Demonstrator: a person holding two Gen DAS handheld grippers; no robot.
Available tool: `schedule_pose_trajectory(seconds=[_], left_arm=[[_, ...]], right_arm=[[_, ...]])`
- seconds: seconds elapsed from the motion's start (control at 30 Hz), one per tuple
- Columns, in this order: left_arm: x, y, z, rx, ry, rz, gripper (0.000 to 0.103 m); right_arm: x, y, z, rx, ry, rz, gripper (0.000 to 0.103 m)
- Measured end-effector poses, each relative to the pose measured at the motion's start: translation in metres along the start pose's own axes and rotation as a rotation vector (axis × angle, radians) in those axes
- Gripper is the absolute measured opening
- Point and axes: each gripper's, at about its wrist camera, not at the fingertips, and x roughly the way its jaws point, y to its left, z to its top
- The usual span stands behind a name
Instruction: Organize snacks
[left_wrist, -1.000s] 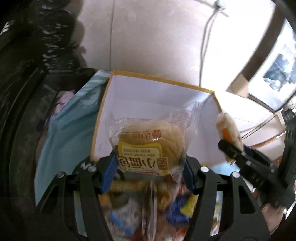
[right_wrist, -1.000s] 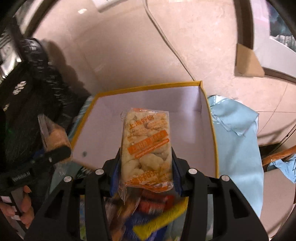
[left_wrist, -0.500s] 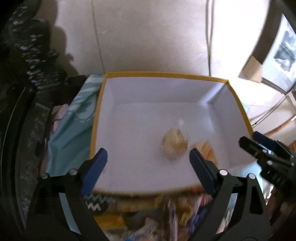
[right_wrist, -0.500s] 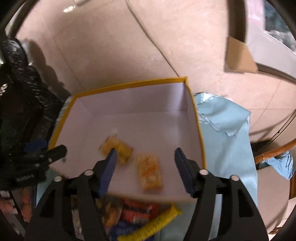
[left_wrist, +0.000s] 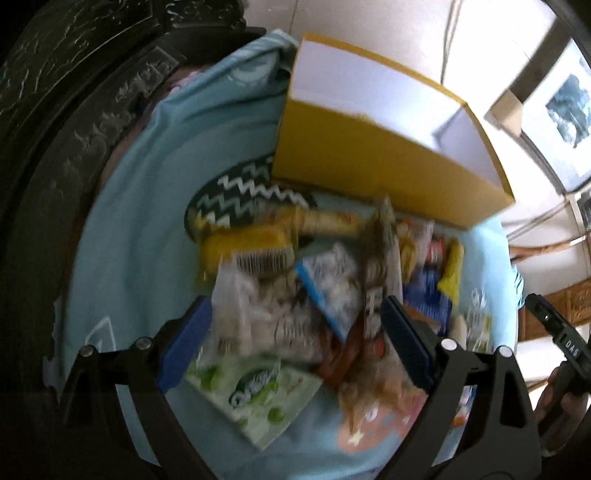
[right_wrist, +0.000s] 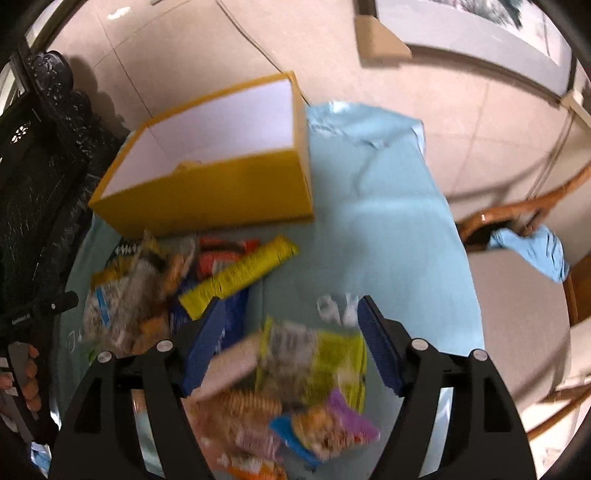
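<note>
Both claws hang empty over the heap of snack packets spread on the blue cloth that covers the counter, so the step in hand looks like reaching for the next packets to carry into the yellow box. The left claw has its jaws spread wide, with pale, clear-wrapped packets and a blue-edged packet lying between and below the blue pads; a green and white packet lies just nearer the camera. The right claw is likewise wide apart, poised above a yellow-green packet with a purple and blue one beside it at the near edge of the heap. The box stands at the far side of the counter, its near wall just behind the heap, and a long yellow packet lies between the box and the right claw. Motion blur hides what the box holds. Next, each claw probably needs to descend onto a single packet, closing across its narrow width without catching a neighbour, since the wrappers overlap and are likely slippery; then lift clear of the box's near wall before letting go inside.
</note>
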Motion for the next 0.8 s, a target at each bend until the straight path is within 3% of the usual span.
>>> schedule_pose_trajectory(seconds=[0.17,0.37,0.7,0.8], left_arm=[[0.003,-0.002,-0.023,0.041,0.033,0.021,0.094],[0.018,0.018,-0.039,0.01,0.082,0.036,0.094],[0.06,0.024,-0.029,-0.006,0.117,0.067,0.092],[0.072,0.023,-0.023,0.003,0.118,0.074,0.083]], right_arm=[[-0.011,0.001,-0.016,0.018,0.01,0.032,0.074],[-0.011,0.007,-0.03,-0.003,0.04,0.05,0.074],[0.002,0.017,-0.026,-0.018,0.075,0.064,0.074],[0.009,0.022,-0.023,-0.041,0.084,0.058,0.075]])
